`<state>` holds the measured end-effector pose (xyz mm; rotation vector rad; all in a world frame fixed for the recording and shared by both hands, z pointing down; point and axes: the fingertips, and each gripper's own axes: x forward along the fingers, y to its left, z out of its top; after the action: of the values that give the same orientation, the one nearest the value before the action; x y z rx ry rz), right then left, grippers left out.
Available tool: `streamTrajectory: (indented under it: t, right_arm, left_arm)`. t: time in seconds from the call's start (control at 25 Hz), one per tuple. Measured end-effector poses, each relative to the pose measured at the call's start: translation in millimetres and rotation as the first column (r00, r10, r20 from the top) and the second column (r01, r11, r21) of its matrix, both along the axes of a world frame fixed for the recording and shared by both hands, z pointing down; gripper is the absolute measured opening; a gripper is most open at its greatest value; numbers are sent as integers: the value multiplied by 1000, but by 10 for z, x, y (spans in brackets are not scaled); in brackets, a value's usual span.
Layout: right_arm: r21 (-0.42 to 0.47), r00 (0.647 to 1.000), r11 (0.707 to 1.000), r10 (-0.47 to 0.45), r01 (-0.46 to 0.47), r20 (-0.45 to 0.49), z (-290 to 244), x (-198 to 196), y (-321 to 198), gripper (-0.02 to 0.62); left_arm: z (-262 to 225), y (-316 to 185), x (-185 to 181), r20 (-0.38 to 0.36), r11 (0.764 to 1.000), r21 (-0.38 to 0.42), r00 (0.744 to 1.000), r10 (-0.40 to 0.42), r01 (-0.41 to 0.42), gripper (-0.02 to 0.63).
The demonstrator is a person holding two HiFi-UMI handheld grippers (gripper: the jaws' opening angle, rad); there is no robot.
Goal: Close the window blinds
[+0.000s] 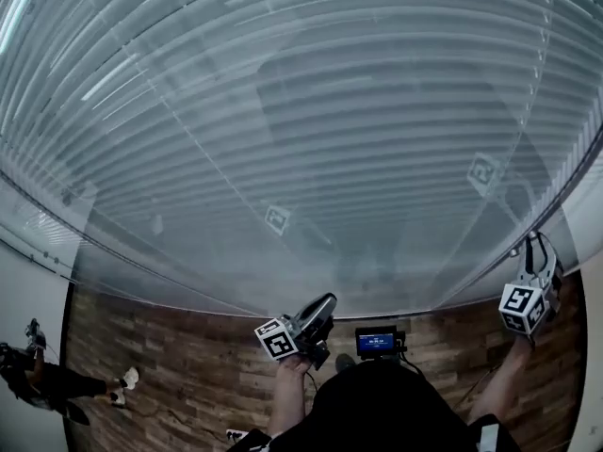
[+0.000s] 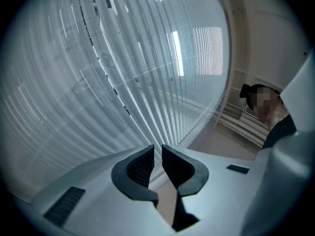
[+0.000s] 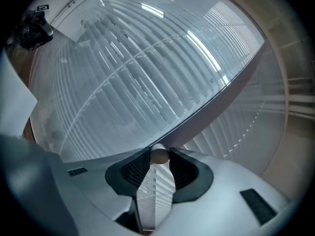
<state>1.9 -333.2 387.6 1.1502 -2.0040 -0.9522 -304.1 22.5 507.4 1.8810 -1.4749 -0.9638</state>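
The window blinds [image 1: 301, 139] fill most of the head view, their pale horizontal slats hanging in front of the glass. At the right edge of the window, my right gripper [image 1: 537, 245] is raised. In the right gripper view its jaws [image 3: 159, 163] are shut on the round pale end of the grey tilt wand [image 3: 211, 107], which runs up and away to the right. My left gripper [image 1: 316, 320] hangs low at the centre, below the blinds. Its jaws [image 2: 157, 154] are shut with nothing between them and point at the slats [image 2: 123, 73].
A wooden floor [image 1: 170, 365] lies under the window. A person [image 1: 38, 375] is at the far left on the floor, and a person [image 2: 268, 107] shows at the right of the left gripper view. A small lit screen [image 1: 377, 342] sits in front of my body. A white wall [image 1: 592, 281] borders the window's right side.
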Motion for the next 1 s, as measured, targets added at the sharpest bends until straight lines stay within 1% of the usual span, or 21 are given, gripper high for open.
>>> streamTrajectory:
  t: [0.08,0.16,0.24,0.28,0.36,0.44,0.52,0.56,0.6,0.64,0.76,0.8,0.84,0.92,1.0]
  right_arm:
    - [12,999,1000,7,-6,-48,66,93,53,127]
    - [36,996,999,-2,6,-92,79,68,49,127]
    - [53,993,999,-5,11,-115,38,50,90,127]
    - [53,994,998,-7,13,-110,17,55,119,127]
    - [43,997,999,-16,19,-74,-21,71,153,127]
    - [20,999,999,-39,40,-19,-63,108,163,127]
    - [-22,993,996,-90,92,75,-184,88,201,127]
    - [-44,982,990,-128,135,142,-269,14,217,127]
    - [-64,965,983,-159,175,208,-331,-67,209,127]
    - [-85,949,977,-169,197,265,-334,-109,169,127]
    - [-164,908,963,-133,212,397,-230,-81,38,127]
    - [-201,887,952,-122,231,445,-168,-35,16,127]
    - [-245,859,933,-113,265,500,-79,25,8,127]
    - [-317,784,879,-98,357,613,-36,62,108,127]
    - [-336,700,832,-85,441,709,-50,130,247,127]
  left_arm:
    - [8,46,63,-13,1000,-7,1000,4,-4,55]
    - [11,77,81,-17,1000,-5,1000,-11,11,55]
    - [-14,128,123,-14,1000,-5,1000,-23,23,55]
    - [-43,160,153,-7,1000,-8,1000,-26,26,55]
    - [-121,217,196,11,999,-13,999,-35,35,55]
    - [-180,269,248,23,998,-18,998,-53,54,55]
    - [-226,291,349,47,997,-28,996,-73,74,55]
    - [-246,281,379,65,996,-30,994,-84,86,55]
    - [-261,266,374,79,994,-33,992,-99,101,55]
    - [-267,259,338,83,992,-38,989,-119,122,55]
    - [-239,329,238,85,981,-69,981,-176,182,55]
    - [-235,386,235,88,977,-80,978,-190,197,55]
    - [-245,457,240,92,973,-90,975,-203,211,55]
    - [-318,621,248,97,967,-99,970,-223,233,55]
    - [-421,762,237,106,965,-95,967,-233,244,55]
